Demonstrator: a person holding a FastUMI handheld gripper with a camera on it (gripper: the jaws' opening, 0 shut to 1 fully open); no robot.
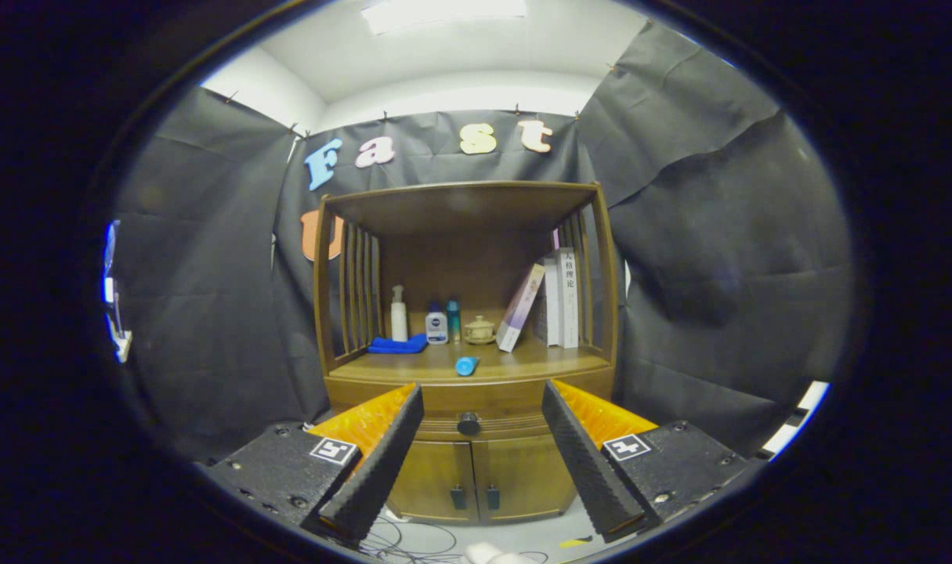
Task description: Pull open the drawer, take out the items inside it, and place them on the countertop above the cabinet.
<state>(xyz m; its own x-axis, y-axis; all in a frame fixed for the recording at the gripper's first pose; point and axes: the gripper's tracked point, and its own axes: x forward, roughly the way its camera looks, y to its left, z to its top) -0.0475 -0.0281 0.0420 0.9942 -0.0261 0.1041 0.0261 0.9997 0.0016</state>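
A wooden cabinet [468, 376] stands ahead against the booth wall. Its drawer [476, 417] sits under the countertop [523, 362] with a dark round knob [468, 424]; the drawer front looks flush with the cabinet. A small blue cylinder [466, 366] lies on the countertop near its front edge. My gripper [479, 392] is open, well short of the cabinet, with the knob seen in the wide gap between the fingers [381, 462]. Nothing is between them. The drawer's inside is hidden.
At the back of the countertop stand a white pump bottle [398, 313], a folded blue cloth [398, 344], two small bottles [442, 323], a lidded pot [479, 330] and leaning books [550, 301]. Two lower doors [476, 479] sit under the drawer. Cables [413, 540] lie on the floor.
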